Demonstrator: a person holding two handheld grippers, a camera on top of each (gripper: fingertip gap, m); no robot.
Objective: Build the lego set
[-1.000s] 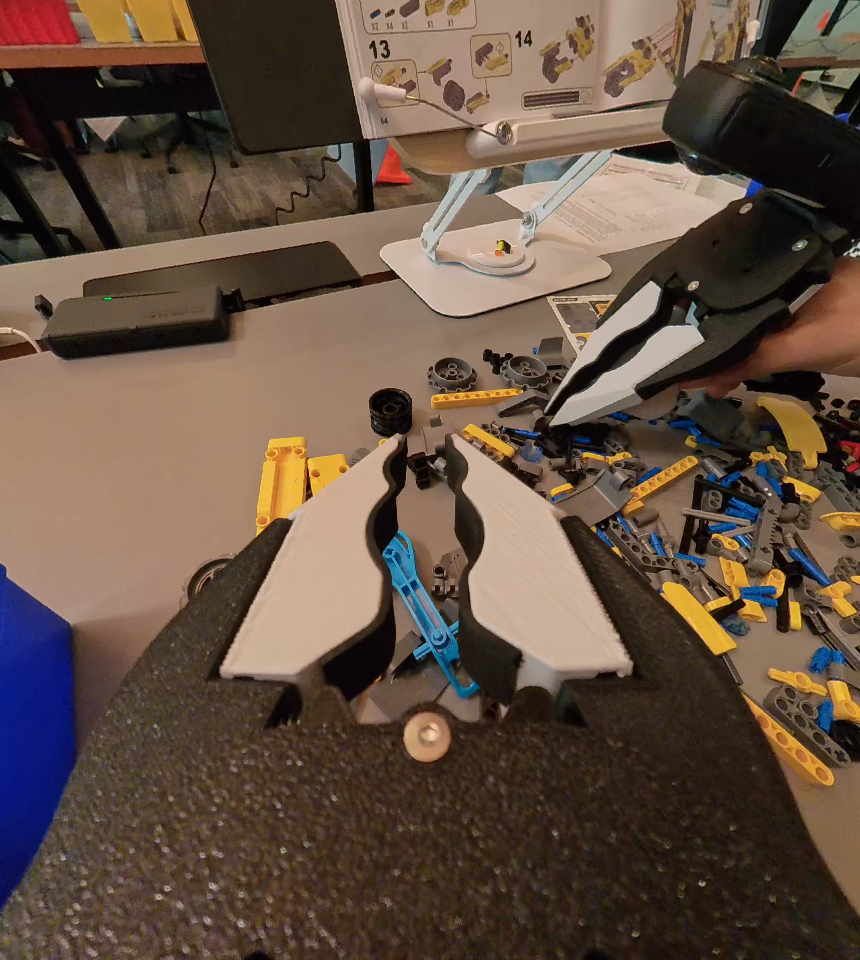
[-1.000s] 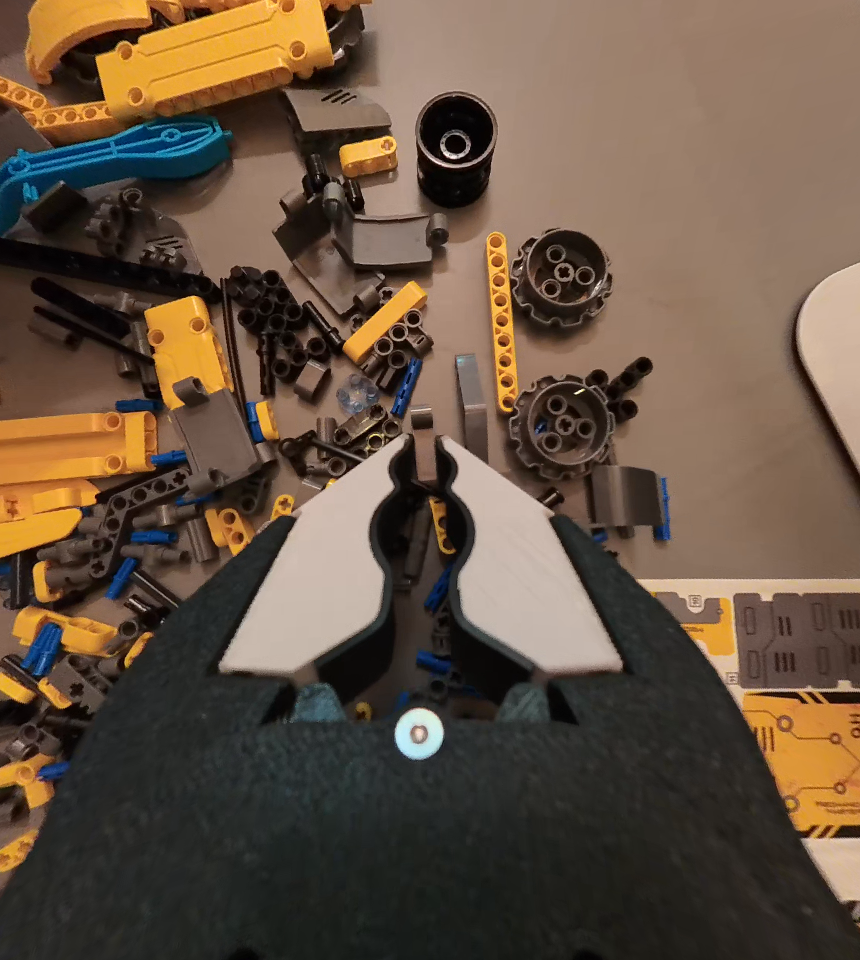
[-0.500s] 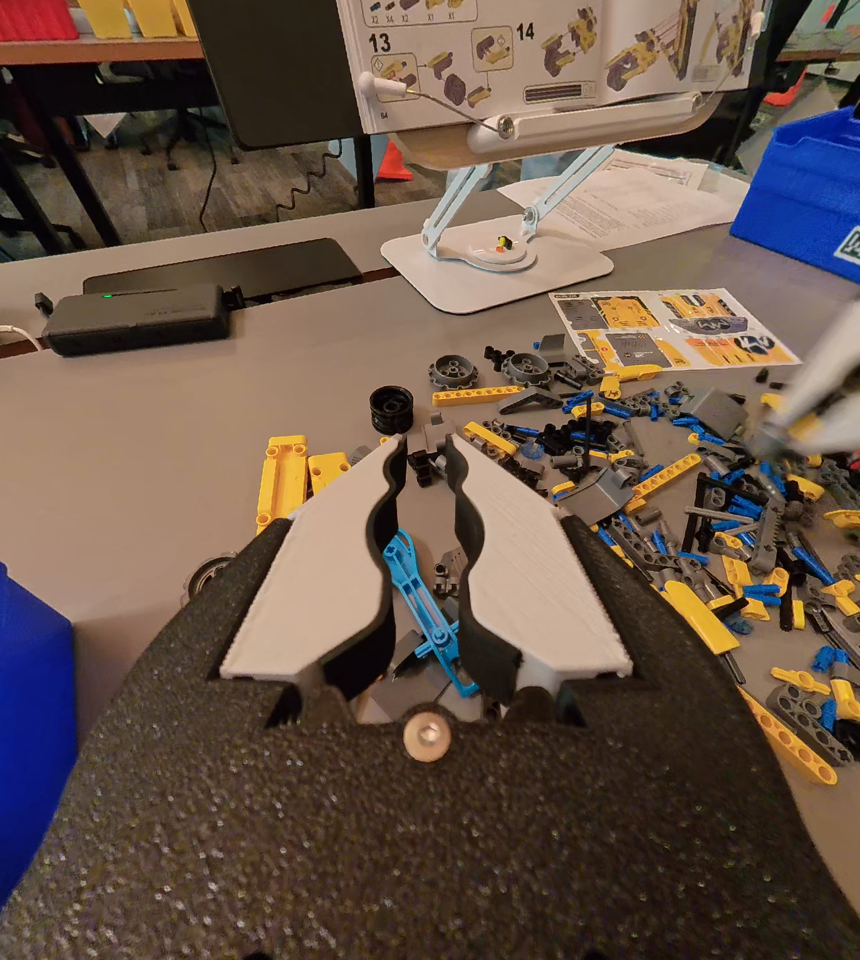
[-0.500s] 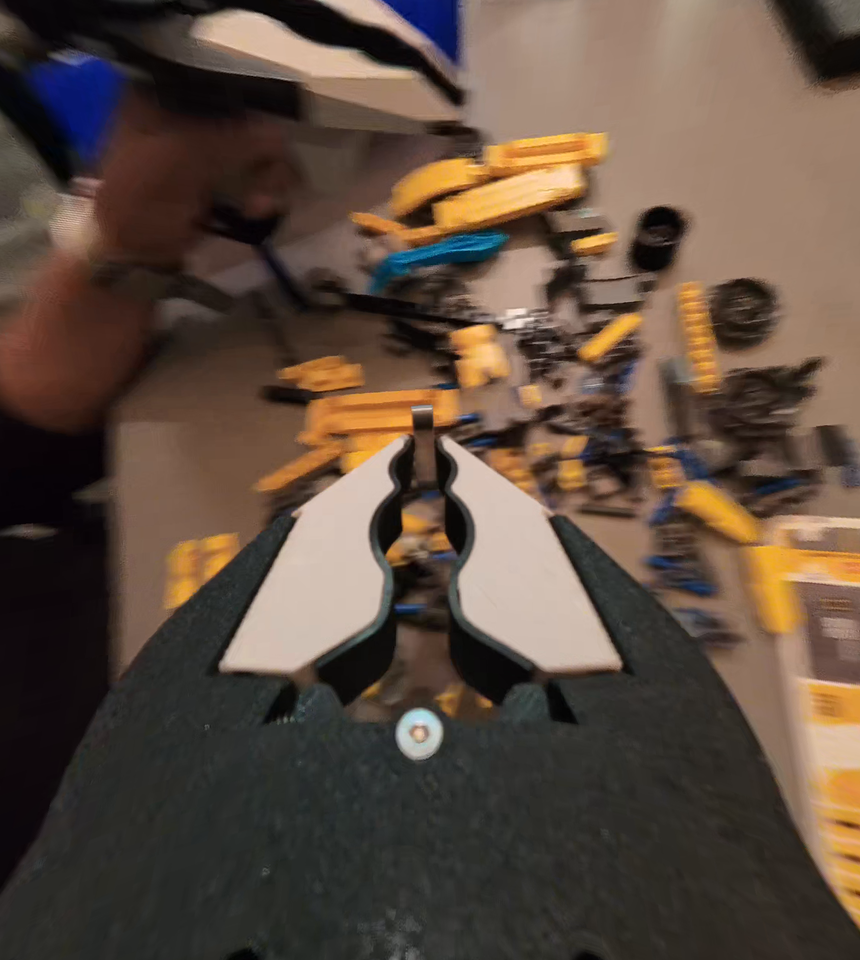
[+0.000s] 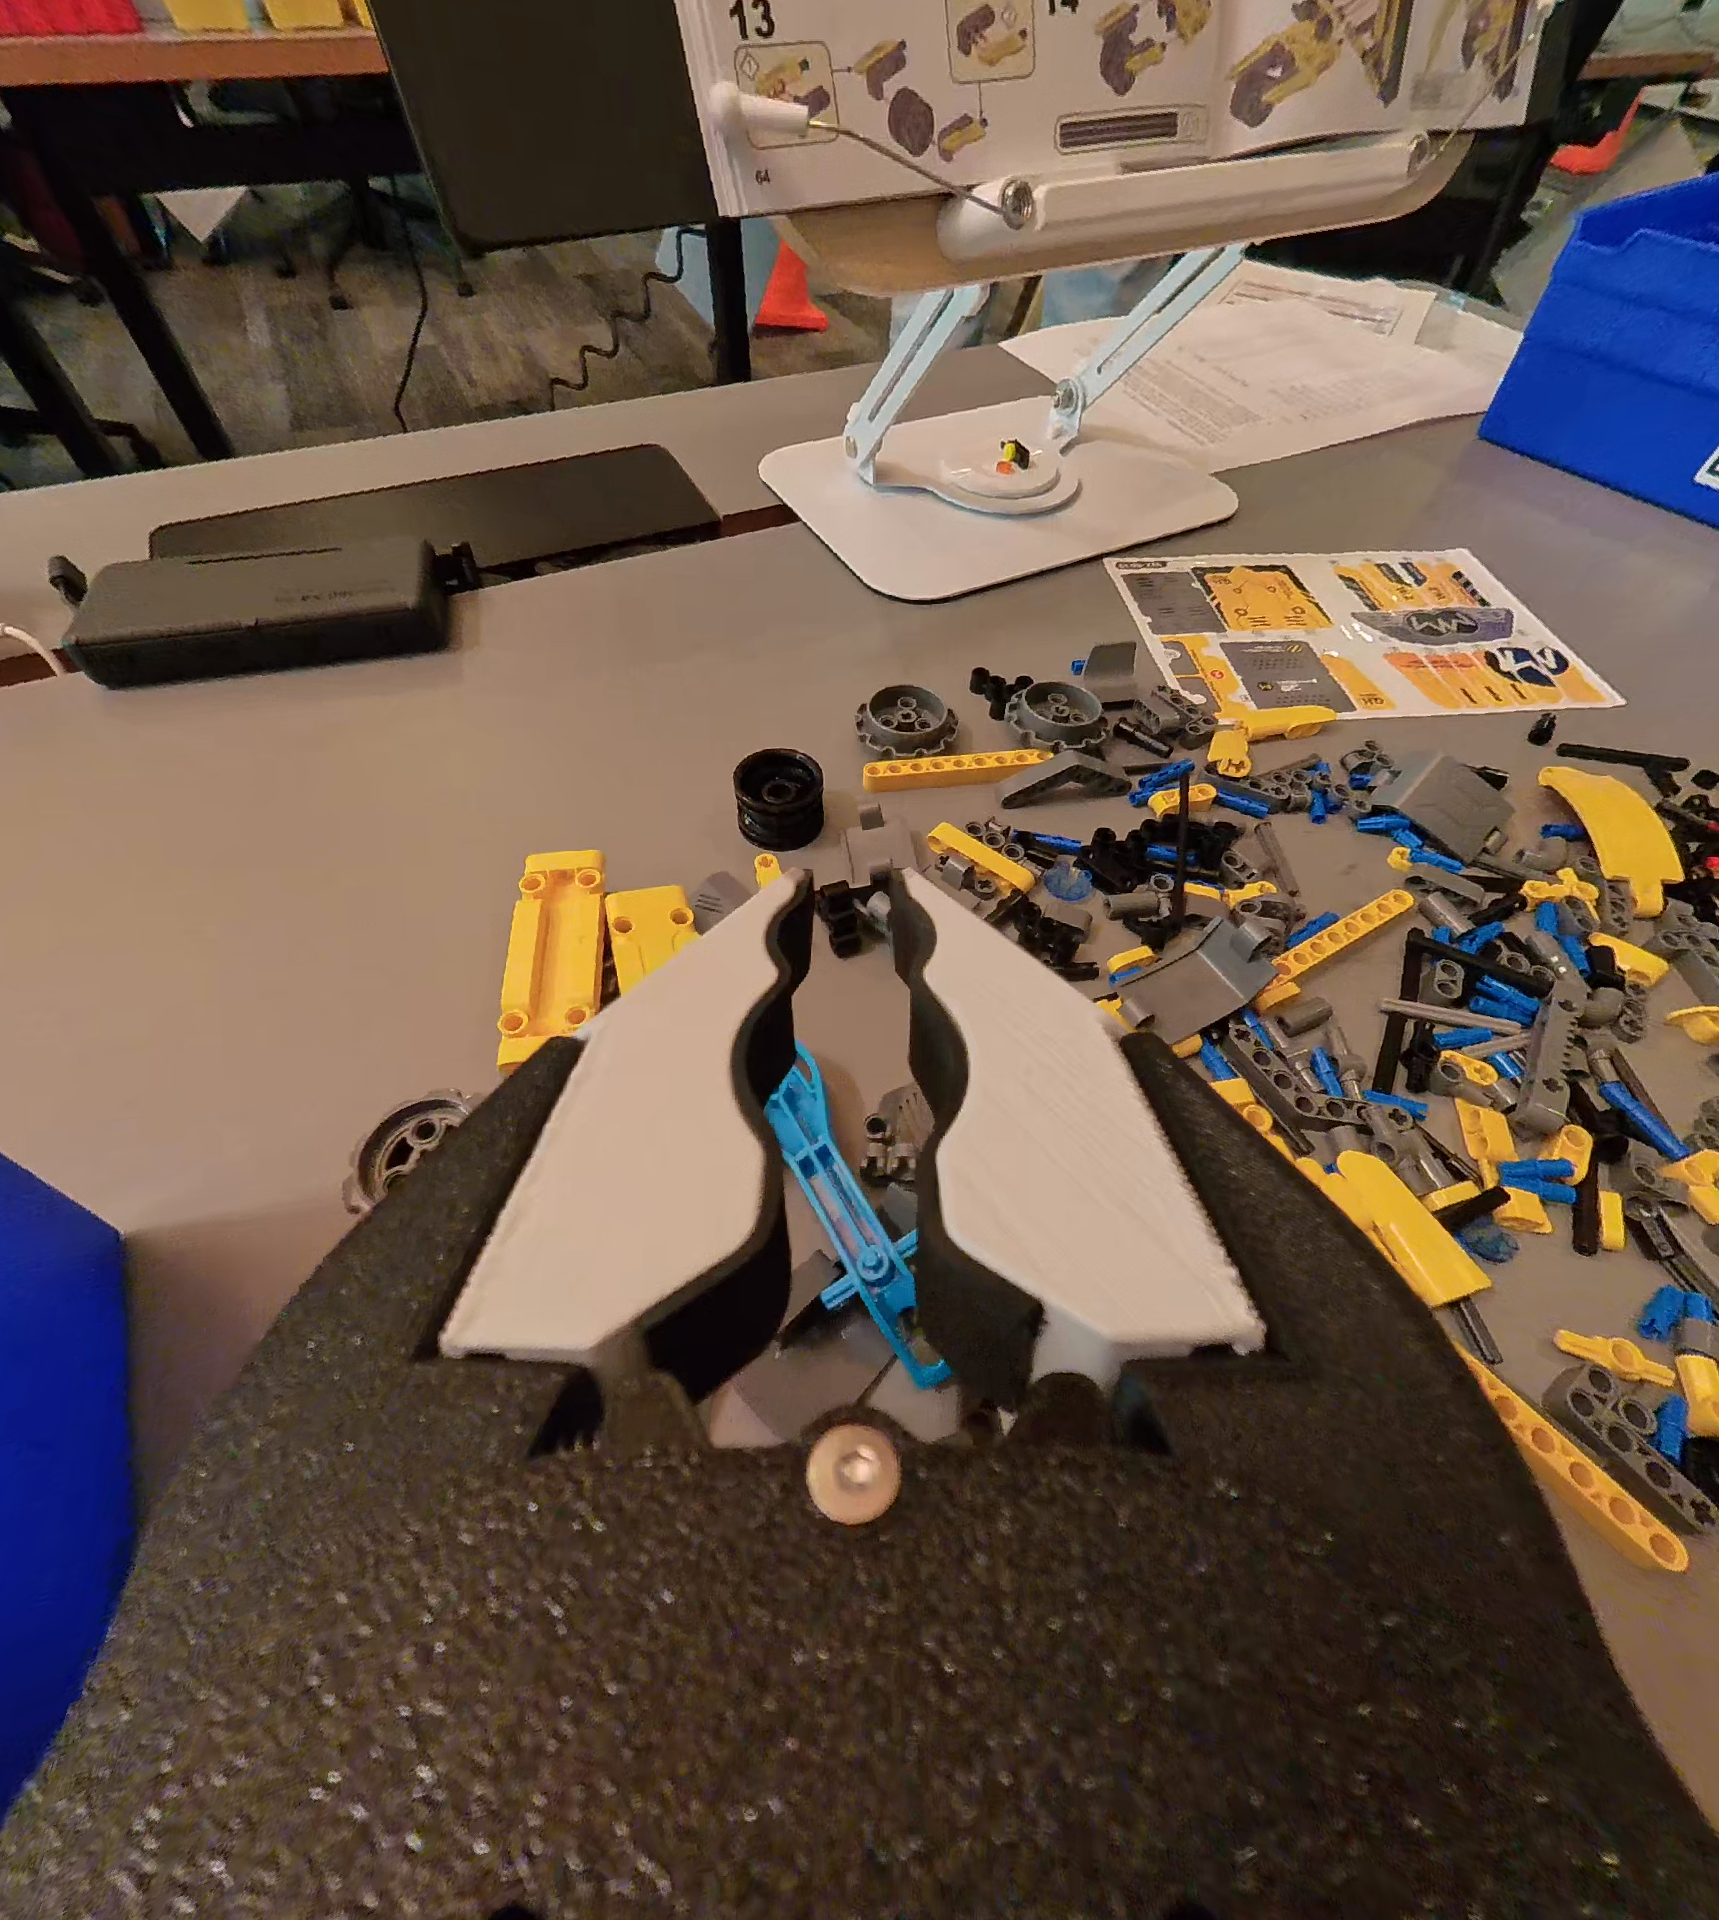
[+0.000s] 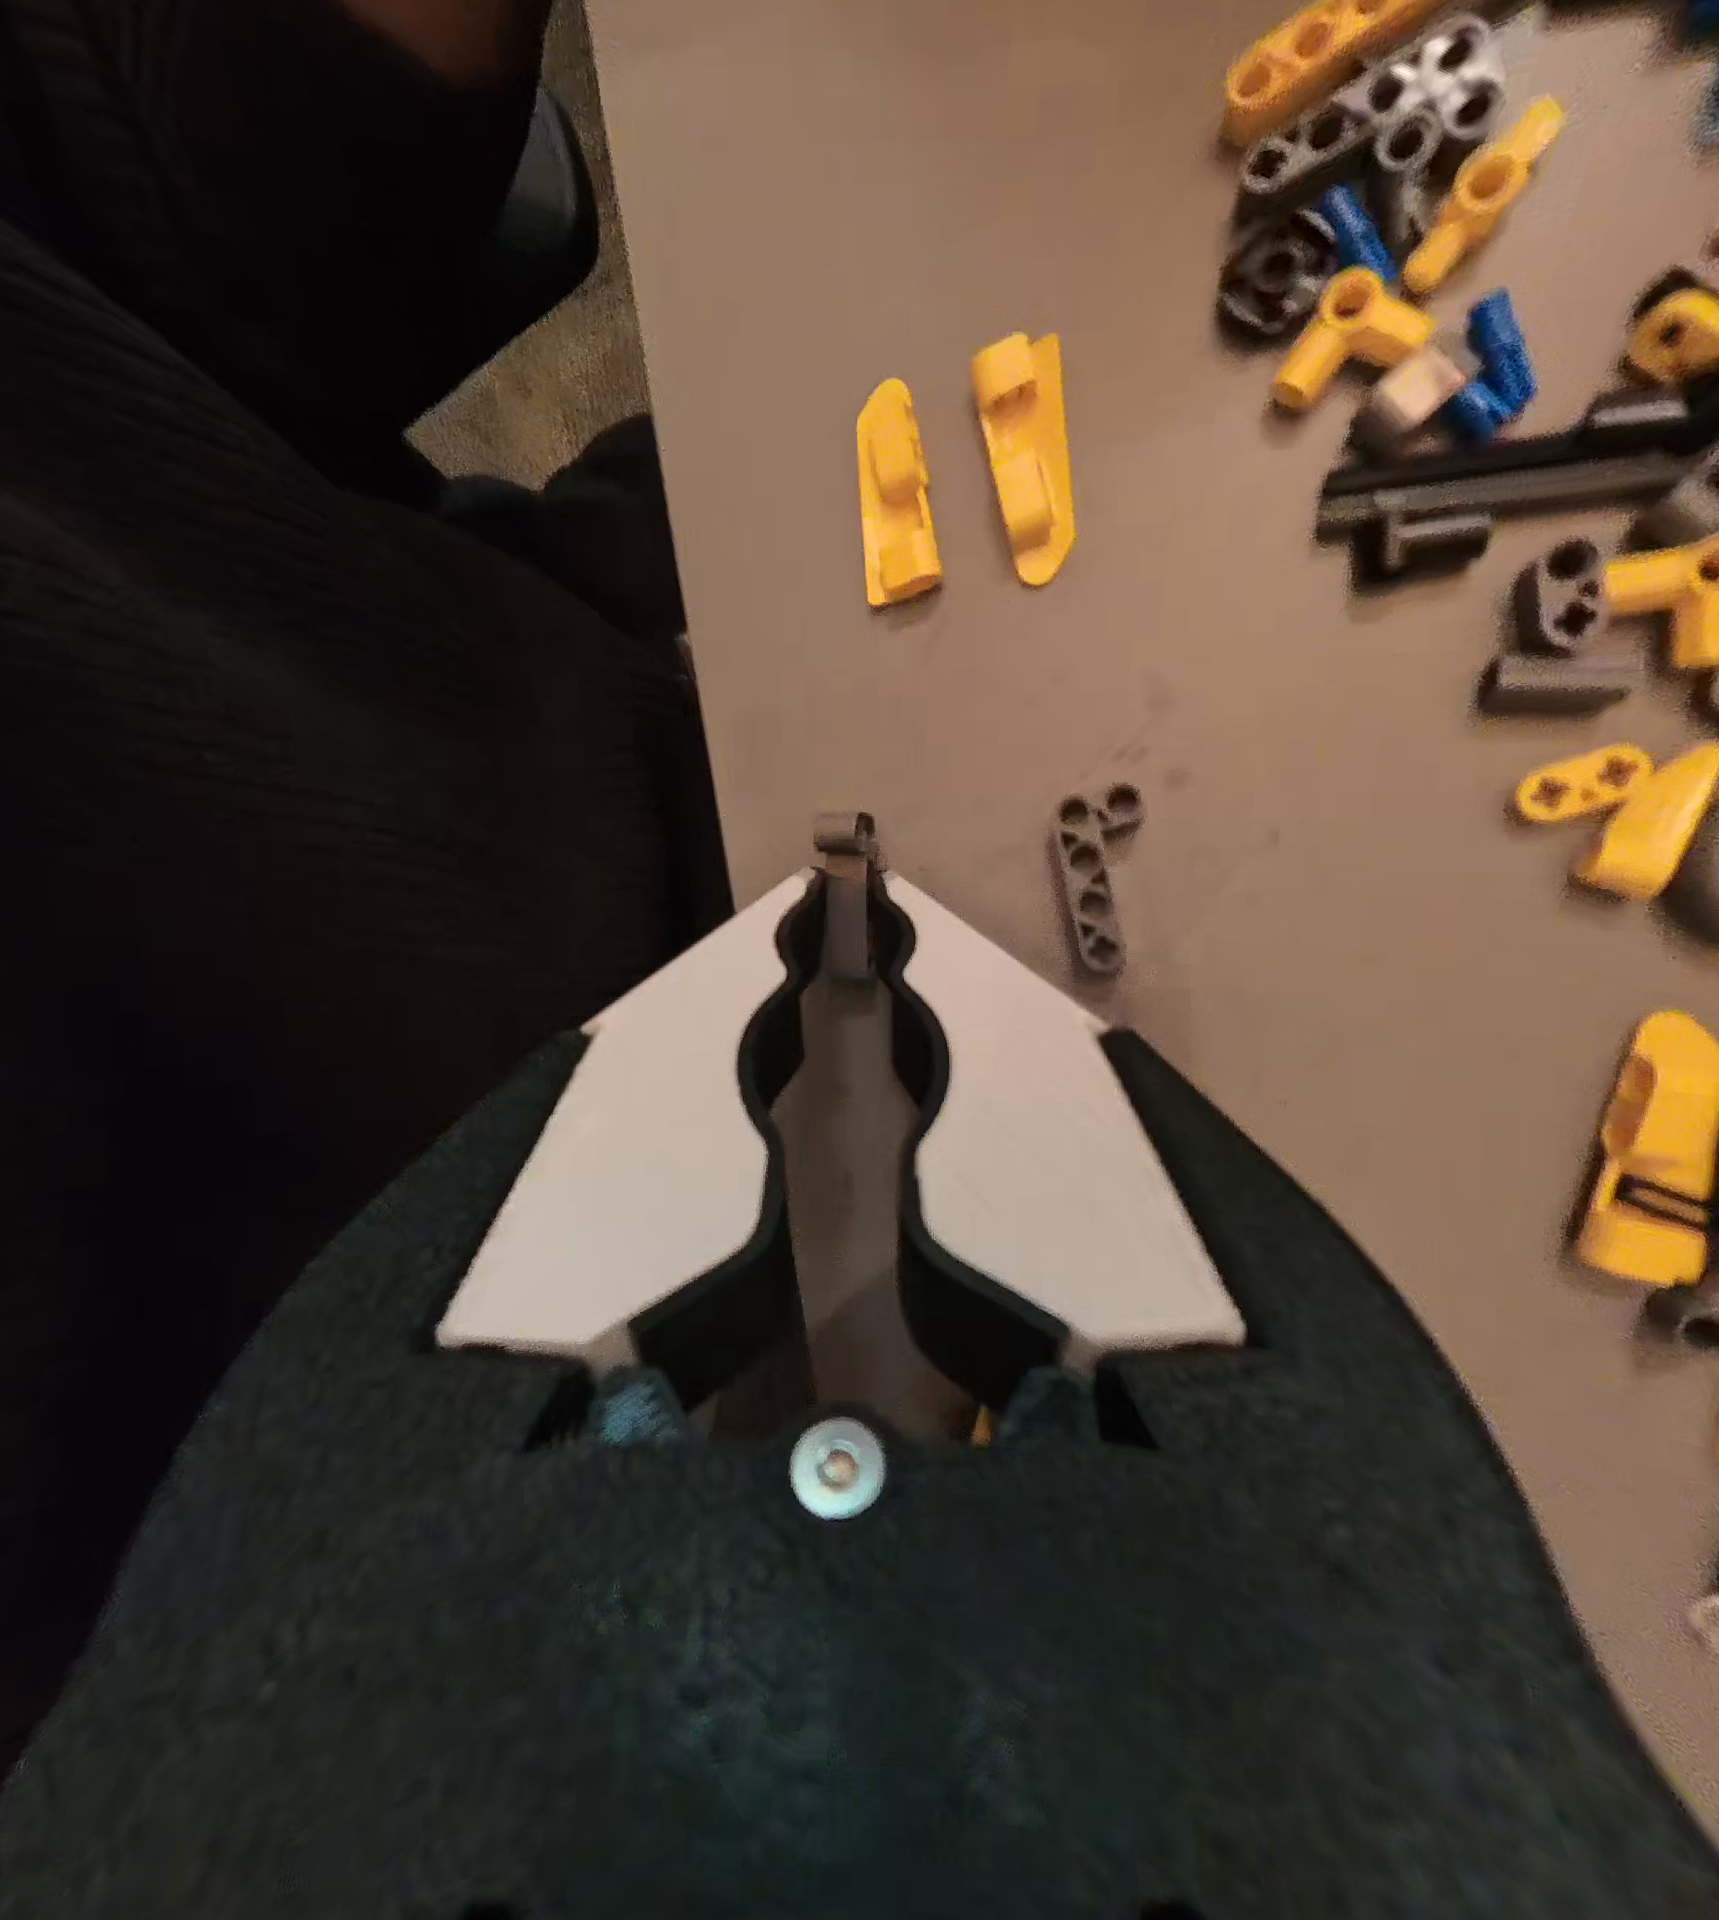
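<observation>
Right gripper [image 6: 844, 883] clamped on a thin grey piece [image 6: 842, 894] at the table's near edge; left gripper [image 5: 850, 894] holds nothing over the brick pile.

The grey piece stands up past the right fingertips, pinched between them; a small grey beam [image 6: 1092, 883] lies just to their right and two yellow curved panels [image 6: 959, 473] farther ahead. A second ago this gripper was down among the sprockets, closing on the piece; it has since swung back to the table [image 6: 834, 260] edge, beside dark clothing. The left jaws are slightly apart, a light-blue frame piece [image 5: 834, 1174] beneath them and a black wheel [image 5: 778, 798] ahead; that gripper has not moved. A sticker sheet [image 5: 1354, 634], a blue bin [image 5: 1665, 343] with a printed tag and an instruction booklet [image 5: 1094, 73] on a stand carry writing.
</observation>
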